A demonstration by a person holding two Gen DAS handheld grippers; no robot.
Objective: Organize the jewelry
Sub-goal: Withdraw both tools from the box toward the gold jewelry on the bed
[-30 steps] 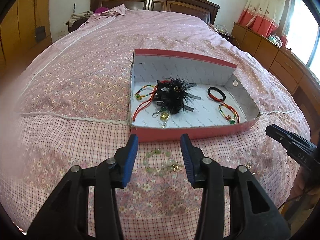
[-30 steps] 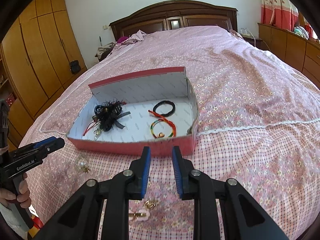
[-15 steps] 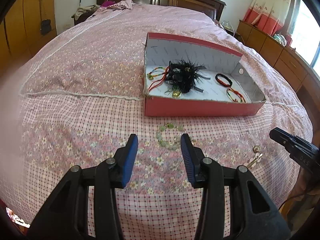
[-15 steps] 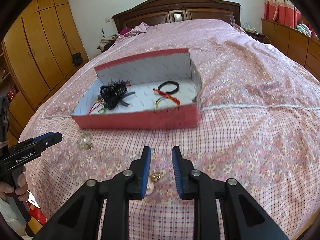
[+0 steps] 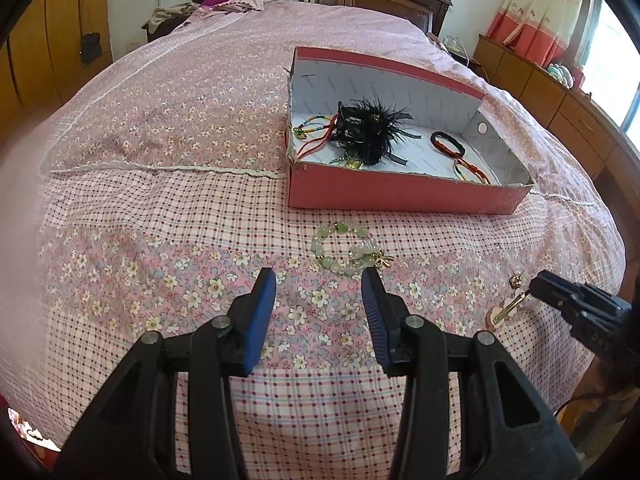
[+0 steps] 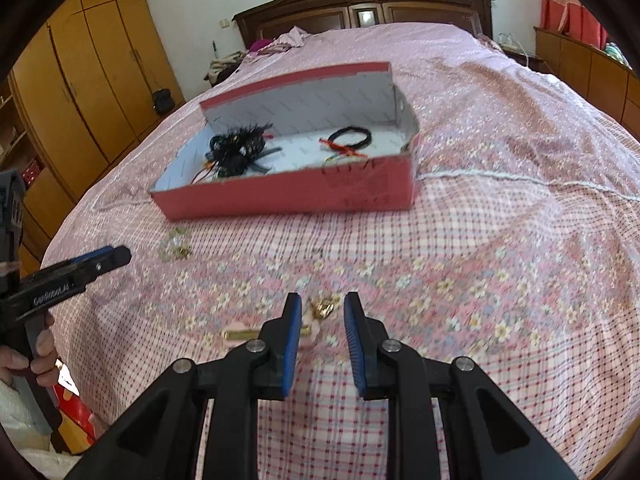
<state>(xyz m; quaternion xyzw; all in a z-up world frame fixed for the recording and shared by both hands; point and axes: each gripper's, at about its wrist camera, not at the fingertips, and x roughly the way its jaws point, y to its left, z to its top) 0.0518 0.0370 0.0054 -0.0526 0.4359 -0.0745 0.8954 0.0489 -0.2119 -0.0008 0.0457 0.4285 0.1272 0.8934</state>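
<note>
A red box (image 5: 400, 198) (image 6: 288, 196) with a white inside sits on the bed. It holds a black feathered piece (image 5: 370, 128) (image 6: 236, 148), a black band (image 5: 448, 142) (image 6: 352, 136) and coloured cord bracelets (image 5: 316, 126). A green bead bracelet (image 5: 346, 250) (image 6: 174, 244) lies on the bedspread in front of the box. My left gripper (image 5: 319, 280) is open, just short of it. A small gold piece (image 6: 322, 307) (image 5: 515, 280) and a pink-and-gold clip (image 6: 240, 334) (image 5: 504, 310) lie further right. My right gripper (image 6: 319, 304) (image 5: 538, 284) is open around the gold piece.
The bed has a pink flowered and checked bedspread (image 5: 160, 240) that drops off at the near edge. A dark wooden headboard (image 6: 360, 12) is at the far end. Wooden wardrobes (image 6: 80, 92) stand on the left, low cabinets (image 5: 540, 88) on the right.
Both grippers have pulled back from the box and dropped toward the bedspread. The green bracelet now lies just past my left fingertips. The gold piece now sits between my right fingers.
</note>
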